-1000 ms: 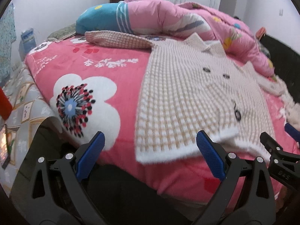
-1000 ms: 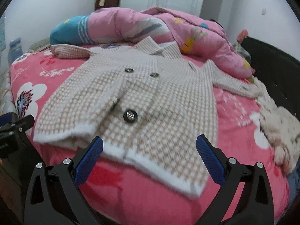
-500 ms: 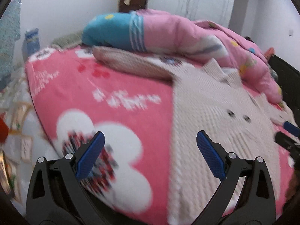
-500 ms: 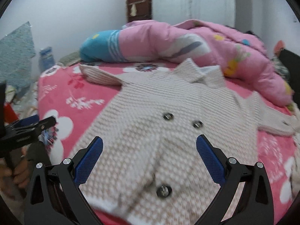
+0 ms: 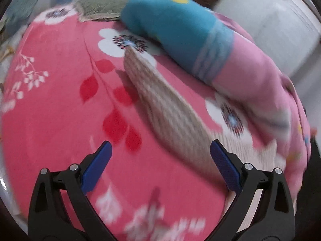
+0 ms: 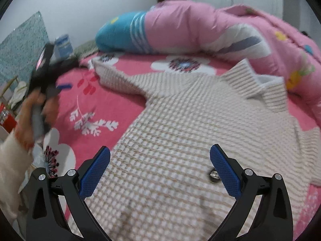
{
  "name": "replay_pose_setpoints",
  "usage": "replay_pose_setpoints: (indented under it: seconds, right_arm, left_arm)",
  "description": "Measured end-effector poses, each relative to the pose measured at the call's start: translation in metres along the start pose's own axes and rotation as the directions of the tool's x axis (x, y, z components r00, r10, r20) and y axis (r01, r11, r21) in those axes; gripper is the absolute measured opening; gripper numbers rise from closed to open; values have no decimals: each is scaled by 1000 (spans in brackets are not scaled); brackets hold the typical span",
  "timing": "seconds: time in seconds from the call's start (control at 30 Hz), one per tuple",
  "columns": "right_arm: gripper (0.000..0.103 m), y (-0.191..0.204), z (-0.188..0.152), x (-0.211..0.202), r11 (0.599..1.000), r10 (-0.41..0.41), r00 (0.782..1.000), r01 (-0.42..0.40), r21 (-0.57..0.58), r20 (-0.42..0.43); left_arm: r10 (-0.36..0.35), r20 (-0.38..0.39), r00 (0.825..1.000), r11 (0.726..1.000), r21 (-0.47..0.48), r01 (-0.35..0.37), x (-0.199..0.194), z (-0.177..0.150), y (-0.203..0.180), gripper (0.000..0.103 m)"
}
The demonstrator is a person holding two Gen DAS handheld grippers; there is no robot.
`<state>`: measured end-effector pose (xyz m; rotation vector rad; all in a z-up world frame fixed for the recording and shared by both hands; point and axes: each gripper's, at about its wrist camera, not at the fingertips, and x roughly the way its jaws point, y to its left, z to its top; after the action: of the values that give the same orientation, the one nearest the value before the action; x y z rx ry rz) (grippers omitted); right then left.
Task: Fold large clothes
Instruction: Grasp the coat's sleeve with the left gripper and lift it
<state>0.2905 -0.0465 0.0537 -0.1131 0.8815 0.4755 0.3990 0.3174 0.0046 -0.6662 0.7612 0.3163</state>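
A beige-and-white checked knit cardigan [image 6: 190, 132] lies spread flat on the pink flowered bed cover [image 6: 112, 104], collar toward the far side. Its left sleeve [image 5: 160, 104] stretches out toward the blue pillow. My left gripper [image 5: 160, 160] is open and empty, hovering above the bed cover just short of the sleeve; it also shows blurred in the right wrist view [image 6: 60, 82]. My right gripper [image 6: 160, 164] is open and empty above the cardigan's front, near a dark button [image 6: 213, 174].
A rolled pink quilt with a blue end [image 6: 180, 30] lies along the far side of the bed. A grey-green pillow [image 5: 100, 8] sits at the far left corner. The bed's left edge [image 6: 38, 156] drops off beside the person's arm.
Both grippers have moved from the cardigan's hem up the bed. The left one has swung toward the outstretched sleeve, the right one over the chest. Both stay open.
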Motion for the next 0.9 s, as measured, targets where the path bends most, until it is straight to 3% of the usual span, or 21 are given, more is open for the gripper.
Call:
replay_pose_setpoints:
  seconds: [0.17,0.3,0.4,0.47,0.57,0.67,0.73,0.9]
  right_arm:
    - [97,7,0,36,999,-11,999,9,-43,-53]
    - [97,8,-6,57,998,-29,994,22,-65,-107]
    - [97,8,-10,65,998,-23,991,15,-59,-131]
    - [97,8,-11,63,999,-17,992,10,-54,-129]
    - [97,6,-9,53,999,-11,994,6,-45,-107]
    - [97,3,-9,35,999,-14,997,11,-35,-76]
    - [97,-2,-9,21,999,-20,998,19,-28,-56]
    - [97,-26,-18,-31,999,-49,999,49,18,11]
  left_arm:
    - [35,-14,999,993,-112,-36,51,36,6,95]
    - [146,-23,989,982,-115,-148,74,45,11,95]
    - [195,3,981,977,-91,-194,77,45,14,69]
    - [200,1,980,978,-60,-199,77,42,12,41]
    - [219,26,975,976,10,-219,68,36,1,13]
    - [267,113,957,951,128,-280,46,30,-26,7]
    - [259,165,952,941,178,-287,27,28,-45,7]
    - [113,255,960,912,357,-202,-46,0,-124,7]
